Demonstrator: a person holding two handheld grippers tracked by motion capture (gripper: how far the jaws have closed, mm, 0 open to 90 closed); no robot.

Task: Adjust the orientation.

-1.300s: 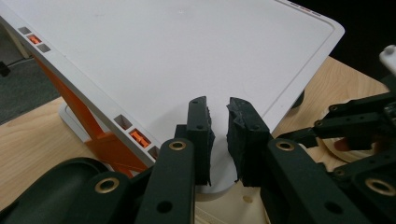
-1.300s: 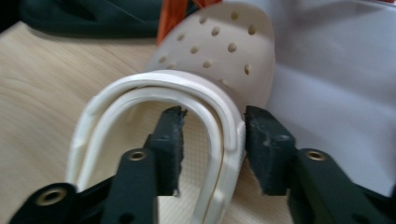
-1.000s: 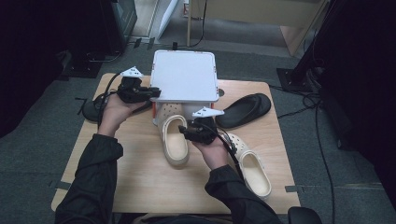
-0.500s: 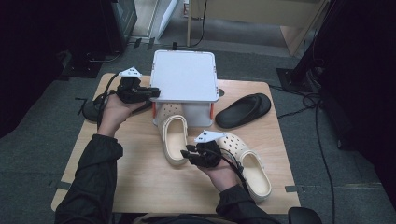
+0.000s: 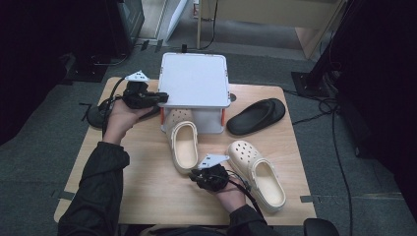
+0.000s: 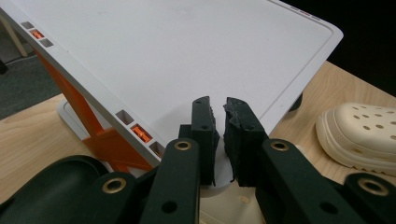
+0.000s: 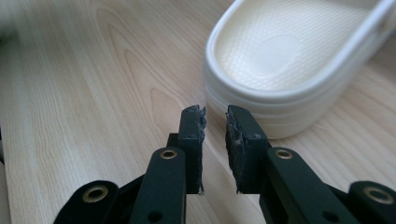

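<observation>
Two cream clogs (image 5: 183,146), two black shoes (image 5: 255,116)

- Black slipper (image 5: 255,117): lying flat toward the far right of my wooden table (image 5: 147,196), toe pointing to the right edge.
- Perforated cream clog (image 5: 260,174): sitting sole-down at my near right, opening facing up.
- Dark shoe (image 5: 96,117): resting at the table's far left edge, partly hidden from me.
- Grey carpet (image 5: 344,196): running all round the table.
- Black cables (image 5: 329,105): trailing over the carpet to the right.

Overhead light illuminates the bench (image 5: 147,196) evenly; surroundings remain dark. Shadows are soft. The gripper views are sharp up close, slightly blurred at the edges.
</observation>
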